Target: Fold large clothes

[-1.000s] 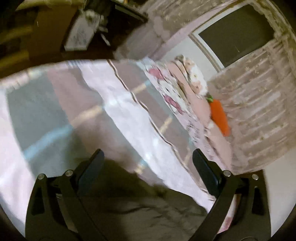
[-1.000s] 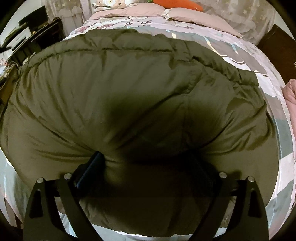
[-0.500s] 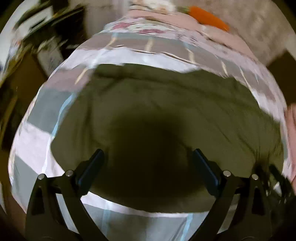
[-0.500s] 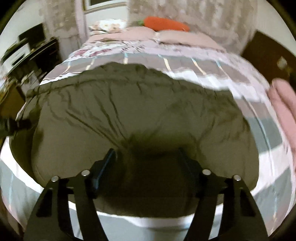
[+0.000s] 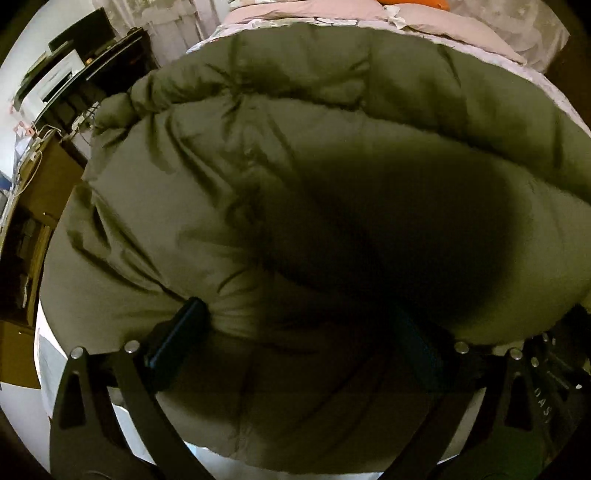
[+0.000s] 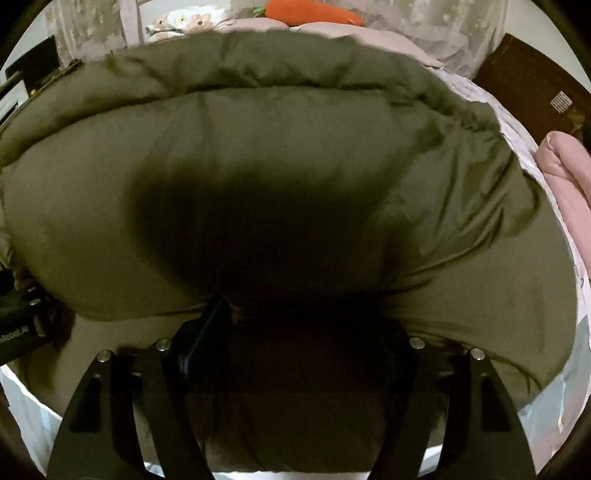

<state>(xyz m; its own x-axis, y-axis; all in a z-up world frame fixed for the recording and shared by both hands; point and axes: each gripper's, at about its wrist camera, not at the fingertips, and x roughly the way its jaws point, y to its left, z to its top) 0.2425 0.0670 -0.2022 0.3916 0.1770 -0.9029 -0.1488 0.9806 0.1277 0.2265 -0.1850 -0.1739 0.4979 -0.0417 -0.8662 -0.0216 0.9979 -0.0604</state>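
Note:
A large olive-green puffy jacket [image 5: 295, 166] lies spread on the bed and fills both views [image 6: 295, 166]. My left gripper [image 5: 295, 332] is pushed down into its near edge, jaws wide apart, with the padding bulging between the fingers [image 5: 177, 336]. My right gripper [image 6: 295, 332] presses into the jacket's near edge to the right of the left one, jaws narrower, with padding bunched between them. Its right finger is lost in shadow. The left gripper's body shows at the left edge of the right wrist view [image 6: 18, 325].
The striped bedspread [image 6: 565, 373] shows around the jacket. Pink pillows [image 5: 436, 14] and an orange carrot plush [image 6: 310, 13] lie at the head. A pink folded cloth [image 6: 569, 177] lies on the right. A dark desk with clutter [image 5: 74, 85] stands left of the bed.
The left gripper swung from the bare bedspread over to the jacket and dropped into its near edge. The right gripper's jaws narrowed and it moved down closer onto the jacket.

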